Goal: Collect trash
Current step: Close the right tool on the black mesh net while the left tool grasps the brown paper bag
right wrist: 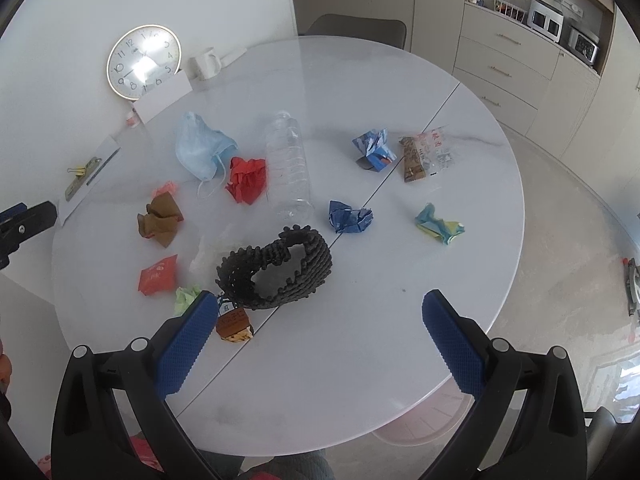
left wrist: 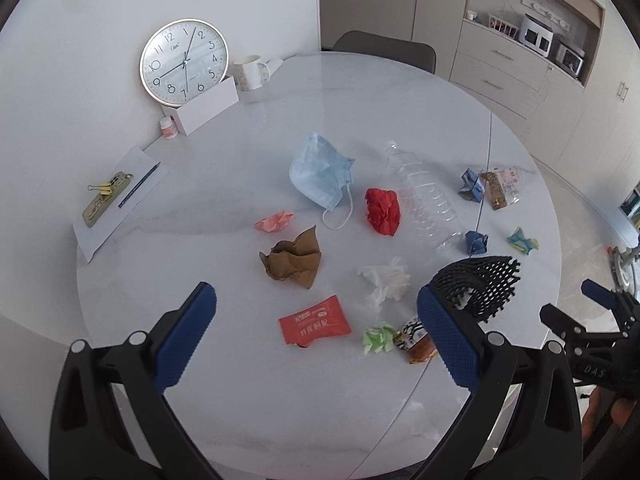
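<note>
Both the left hand-held gripper (left wrist: 316,336) and the right hand-held gripper (right wrist: 316,338) were wide open and held nothing. The trash lay scattered on the white counter (right wrist: 360,360): an empty clear bottle (right wrist: 290,164) on its side, a red packet (left wrist: 315,321) with white writing too small to read. The black mesh basket (right wrist: 276,276) lay tipped over, with nothing visible inside.

A wall clock (left wrist: 184,62) leans behind a white box (left wrist: 204,110), with a mug (left wrist: 249,73) beside them.

We read the numerals 1 to 12 on the wall clock (left wrist: 184,62), and "DAS" on the right gripper (left wrist: 595,369).
</note>
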The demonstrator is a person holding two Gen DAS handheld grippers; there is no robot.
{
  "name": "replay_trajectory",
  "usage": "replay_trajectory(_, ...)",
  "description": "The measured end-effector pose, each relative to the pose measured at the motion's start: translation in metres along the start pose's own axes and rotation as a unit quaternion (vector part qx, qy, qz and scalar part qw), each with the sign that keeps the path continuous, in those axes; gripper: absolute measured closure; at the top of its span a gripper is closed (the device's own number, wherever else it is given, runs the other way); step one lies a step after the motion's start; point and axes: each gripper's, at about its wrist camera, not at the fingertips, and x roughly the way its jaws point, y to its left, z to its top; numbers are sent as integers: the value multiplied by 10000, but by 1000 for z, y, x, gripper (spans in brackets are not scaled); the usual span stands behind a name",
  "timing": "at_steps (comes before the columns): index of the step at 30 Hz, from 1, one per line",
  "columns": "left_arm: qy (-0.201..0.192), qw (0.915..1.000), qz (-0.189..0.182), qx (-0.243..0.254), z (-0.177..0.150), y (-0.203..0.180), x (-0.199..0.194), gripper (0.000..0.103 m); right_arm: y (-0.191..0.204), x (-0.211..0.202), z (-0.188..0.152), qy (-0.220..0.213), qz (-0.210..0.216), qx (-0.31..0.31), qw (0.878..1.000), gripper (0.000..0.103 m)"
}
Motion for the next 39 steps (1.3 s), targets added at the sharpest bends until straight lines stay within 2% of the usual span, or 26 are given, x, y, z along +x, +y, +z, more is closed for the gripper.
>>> replay_trajectory(2,1,9998,68,209,-2,8,9,6,5,11,3,34,-98,130,9999,2)
replay_trajectory(4,71,9992,59,392,-1,16,21,6,10,22,6,99,8,281,9996,2)
replay_trajectory(9,183,9984,-174,515,13,36,63,6,26,49,14,253,-150,568,9980,2)
replay_trajectory(12,280,9960,-316,786,20,37,95,6,35,66,19,360,-362,682,9964,2)
replay_trajectory(19,585,9876,-596,1326,31,34,164,7,33,91,23,639,-745,1196,9880,2)
replay_trajectory(22,667,9805,-804,1665,34,32,183,7,32,97,24,722,-830,1363,9845,2)
replay_trajectory(24,682,9763,-784,1899,33,30,193,7,32,102,25,768,-928,1460,9819,2)
replay_trajectory(27,797,9787,-698,1759,34,30,207,7,32,108,24,784,-1052,1611,9782,2)
replay_trajectory(32,956,9852,-326,1387,27,26,224,7,36,119,22,829,-1202,1751,9737,2)
replay_trajectory(39,1194,9827,-291,1386,17,13,239,7,37,126,21,901,-1265,1876,9699,2)
